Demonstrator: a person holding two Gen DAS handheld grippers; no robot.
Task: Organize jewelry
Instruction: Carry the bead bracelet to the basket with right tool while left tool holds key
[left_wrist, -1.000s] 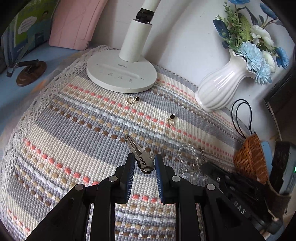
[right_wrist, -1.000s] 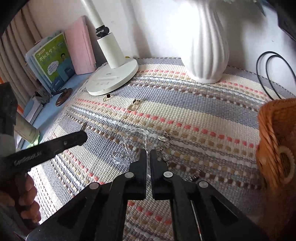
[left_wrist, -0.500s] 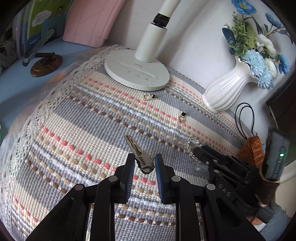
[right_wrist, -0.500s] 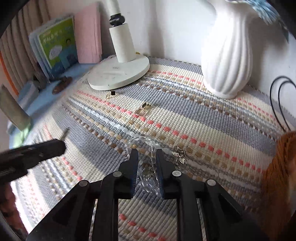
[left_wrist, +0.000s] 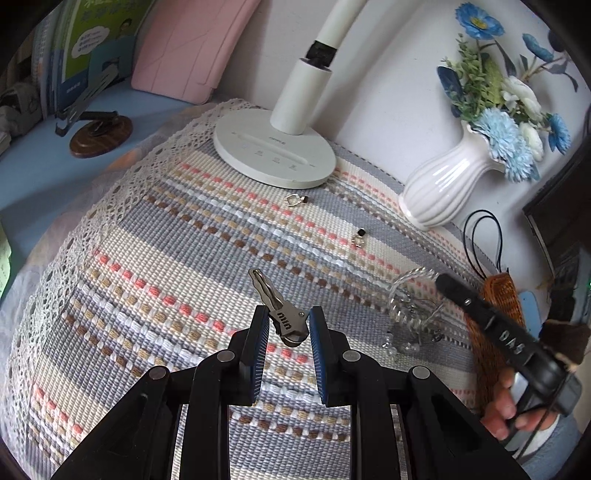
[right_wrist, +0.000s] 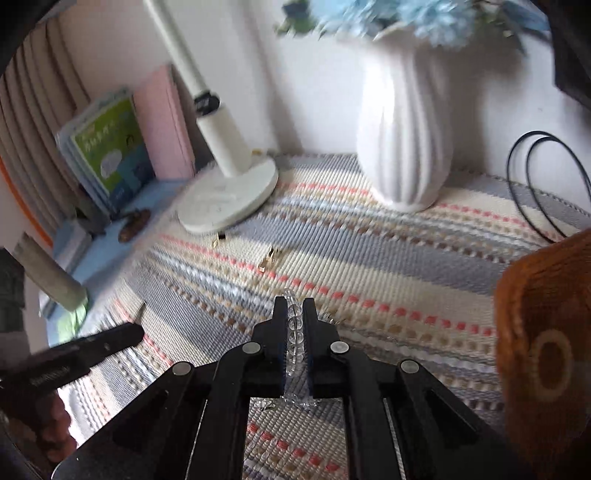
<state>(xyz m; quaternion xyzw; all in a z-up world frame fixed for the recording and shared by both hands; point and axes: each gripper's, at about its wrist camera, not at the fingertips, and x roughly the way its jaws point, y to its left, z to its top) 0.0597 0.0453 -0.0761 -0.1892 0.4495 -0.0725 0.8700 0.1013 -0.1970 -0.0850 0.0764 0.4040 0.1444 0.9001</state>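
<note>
Our right gripper (right_wrist: 294, 314) has just been closing, and its jaws now pinch a clear bead bracelet (right_wrist: 294, 325), the beads stacked in a line between the pads and the rest of the loop hanging below. In the left wrist view that loop dangles off the striped mat (left_wrist: 155, 258) at about four o'clock. Our left gripper (left_wrist: 286, 325) is clamped on a small metal hair clip (left_wrist: 280, 314), whose thin end points toward eleven o'clock.

To do this step well, we judge the bracelet should travel level and slowly toward the woven basket (right_wrist: 546, 332), which sits at three o'clock of the right jaws. We should carry the hanging loop over the rim before we let go, so no bead catches on the weave. The grip is narrow, so a jerk could slip the beads out.

Farther out, two small earrings (left_wrist: 295, 200) (left_wrist: 359, 237) lie on the mat near twelve and one o'clock, just before the lamp base (left_wrist: 273, 155) and the white vase (left_wrist: 439, 192).
</note>
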